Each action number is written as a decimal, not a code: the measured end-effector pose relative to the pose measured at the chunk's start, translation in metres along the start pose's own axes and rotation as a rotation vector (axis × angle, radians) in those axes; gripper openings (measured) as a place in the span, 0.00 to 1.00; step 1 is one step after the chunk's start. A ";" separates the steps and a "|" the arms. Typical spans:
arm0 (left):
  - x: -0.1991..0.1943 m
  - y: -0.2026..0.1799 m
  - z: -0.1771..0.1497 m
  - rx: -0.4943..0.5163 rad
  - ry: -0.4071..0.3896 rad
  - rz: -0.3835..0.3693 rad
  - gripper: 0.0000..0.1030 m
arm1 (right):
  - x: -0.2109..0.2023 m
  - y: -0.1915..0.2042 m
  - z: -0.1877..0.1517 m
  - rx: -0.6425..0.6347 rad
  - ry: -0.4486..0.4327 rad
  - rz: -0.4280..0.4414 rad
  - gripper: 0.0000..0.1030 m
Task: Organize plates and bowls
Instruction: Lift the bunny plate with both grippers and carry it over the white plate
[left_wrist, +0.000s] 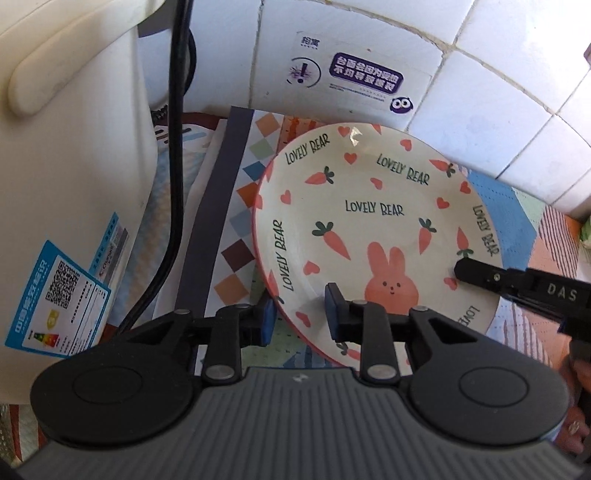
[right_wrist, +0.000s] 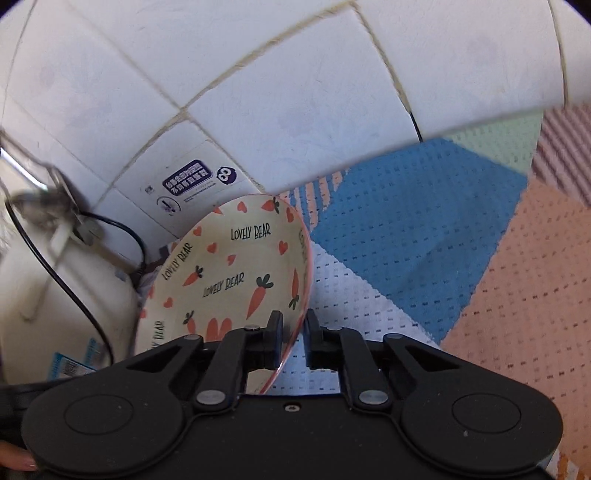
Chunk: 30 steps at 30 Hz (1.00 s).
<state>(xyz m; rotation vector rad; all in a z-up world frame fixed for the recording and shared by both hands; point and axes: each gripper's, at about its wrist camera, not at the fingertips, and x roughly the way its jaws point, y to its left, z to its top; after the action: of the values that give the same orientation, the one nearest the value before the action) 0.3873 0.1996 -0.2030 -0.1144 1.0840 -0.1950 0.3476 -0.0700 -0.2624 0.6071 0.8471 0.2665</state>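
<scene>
Plate (left_wrist: 369, 221) rim sits between both tongs — left (left_wrist: 300, 317) parted, right (right_wrist: 293, 341) clenched on it.

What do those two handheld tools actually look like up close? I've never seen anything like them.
Both are matte black plastic. The left tool has two round black discs, hinged link arms with silver rivets, blue-padded fingers and a ribbed grey body. The right tool has the same discs, links and rivets on a black body; its side, in the left view, bears white letters "DAS".
</scene>
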 end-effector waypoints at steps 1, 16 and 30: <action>-0.001 0.001 0.001 -0.001 0.007 -0.009 0.25 | 0.000 0.004 0.002 -0.025 0.011 -0.013 0.14; -0.059 -0.019 -0.011 0.127 0.015 -0.074 0.25 | -0.057 0.039 -0.013 -0.286 0.021 -0.071 0.21; -0.146 -0.073 -0.059 0.369 -0.042 -0.188 0.25 | -0.178 0.040 -0.088 -0.211 -0.203 -0.137 0.24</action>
<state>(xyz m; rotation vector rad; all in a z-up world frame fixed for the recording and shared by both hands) 0.2612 0.1592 -0.0907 0.1116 0.9786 -0.5557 0.1665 -0.0832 -0.1731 0.3701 0.6512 0.1638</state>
